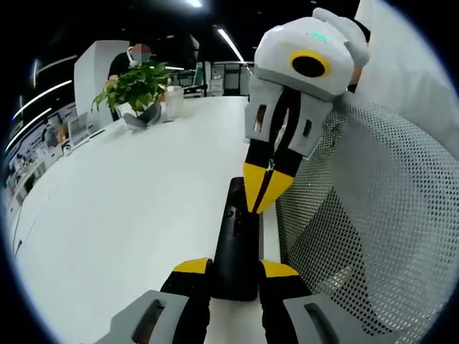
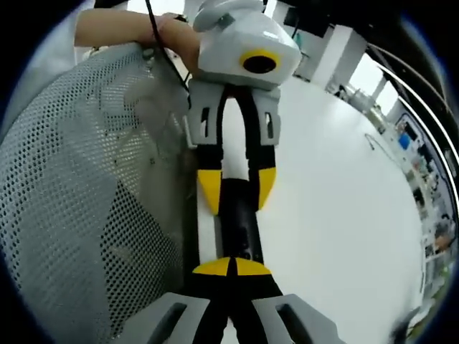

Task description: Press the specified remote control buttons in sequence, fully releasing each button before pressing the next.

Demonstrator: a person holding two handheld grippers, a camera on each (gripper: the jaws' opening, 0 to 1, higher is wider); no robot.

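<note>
1. White tabletop [image 1: 129, 215] spreads across the left gripper view from the lower left to the upper middle, under dark ceiling with strip lights.
2. At the upper left of that view a potted plant [image 1: 136, 89] stands on the table's far part, with a person behind it.
3. A grey mesh chair back [image 1: 373, 215] fills the right side, just beside the table edge.
4. The black remote control [image 1: 237, 244] lies lengthwise at the lower middle, near the table's right edge.
5. The left gripper [image 1: 237, 276] rises from the bottom – its yellow-tipped jaws sit either side of the remote's near end, pressed against it, so it has hold of the remote.
6. The right gripper [image 1: 267, 190] comes in from the upper right, its two yellow tips brought together to a point that touches the remote's far half.
7. Over in the right gripper view, the same white tabletop [image 2: 344, 201] takes the right half and the mesh chair back [image 2: 79, 201] the left.
8. The remote control [image 2: 237, 222] runs up the middle of the frame.
9. The right gripper [image 2: 232, 266] shows its yellow tips meeting at the bottom middle – closed on nothing, resting on the remote.
10. The left gripper [image 2: 235, 188] faces it from the top, jaws straddling the remote's far end, a hand [image 2: 179, 39] behind it.
</note>
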